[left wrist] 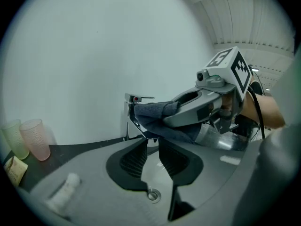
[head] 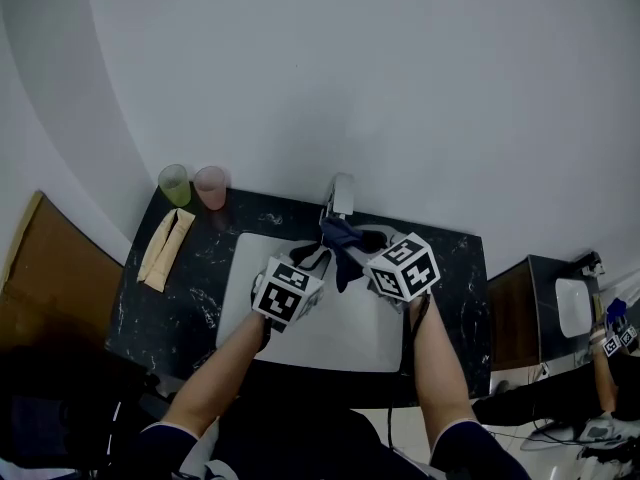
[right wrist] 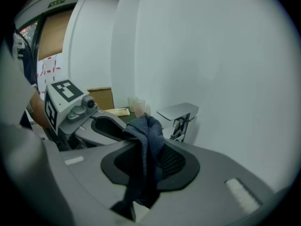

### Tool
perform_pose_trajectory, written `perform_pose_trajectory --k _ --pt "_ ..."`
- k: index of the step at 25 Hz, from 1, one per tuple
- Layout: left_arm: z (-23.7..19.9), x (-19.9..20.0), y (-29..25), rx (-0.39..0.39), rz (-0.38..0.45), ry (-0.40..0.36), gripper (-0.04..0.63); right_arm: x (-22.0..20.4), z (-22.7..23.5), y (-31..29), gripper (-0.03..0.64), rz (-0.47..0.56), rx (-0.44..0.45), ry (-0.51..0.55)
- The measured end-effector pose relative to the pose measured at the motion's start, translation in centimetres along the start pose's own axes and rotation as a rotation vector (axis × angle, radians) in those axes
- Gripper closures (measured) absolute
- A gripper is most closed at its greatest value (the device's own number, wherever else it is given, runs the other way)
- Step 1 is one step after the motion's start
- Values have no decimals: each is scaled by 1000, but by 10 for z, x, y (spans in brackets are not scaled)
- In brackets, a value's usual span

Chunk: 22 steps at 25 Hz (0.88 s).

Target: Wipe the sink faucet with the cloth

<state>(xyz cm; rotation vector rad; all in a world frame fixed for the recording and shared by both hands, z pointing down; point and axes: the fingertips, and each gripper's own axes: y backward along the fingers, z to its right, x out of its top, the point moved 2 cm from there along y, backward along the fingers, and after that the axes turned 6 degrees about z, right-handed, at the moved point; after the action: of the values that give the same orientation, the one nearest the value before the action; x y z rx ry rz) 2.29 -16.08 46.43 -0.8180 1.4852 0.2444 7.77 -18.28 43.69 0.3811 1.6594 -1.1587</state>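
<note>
No legible text, brand or number in any view. Closest candidates:
- Green print (right wrist: pixel 56 3) on a white overhead panel, top left in the right gripper view: too small to read.
- Red dot (left wrist: pixel 136 98) on the faucet (left wrist: pixel 131 108) handle: a mark only, no lettering.
- Marker cubes: left one (head: pixel 288 293), right one (head: pixel 403 266). Both carry black-and-white square code patterns, with no letters or digits.
</note>
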Motion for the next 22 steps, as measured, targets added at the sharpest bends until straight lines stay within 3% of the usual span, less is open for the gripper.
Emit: perform_pose_trajectory --k 9,11,15,18,22 --pt "8 21 41 -68 115 56 512 13 -15 32 518 175 -32 -151" --pt "13 30 48 -115 144 53 449 20 -17 37 518 221 -35 -175" --pt "27 48 55 -177 173 -17 391 38 -24 42 517 283 -21 -194" --pt "32 60 52 -178 171 -105 359 50 -32 44 515 323 -2 -204" --pt "33 69 49 -185 165 -144 348 61 -44 48 514 395 85 -284"
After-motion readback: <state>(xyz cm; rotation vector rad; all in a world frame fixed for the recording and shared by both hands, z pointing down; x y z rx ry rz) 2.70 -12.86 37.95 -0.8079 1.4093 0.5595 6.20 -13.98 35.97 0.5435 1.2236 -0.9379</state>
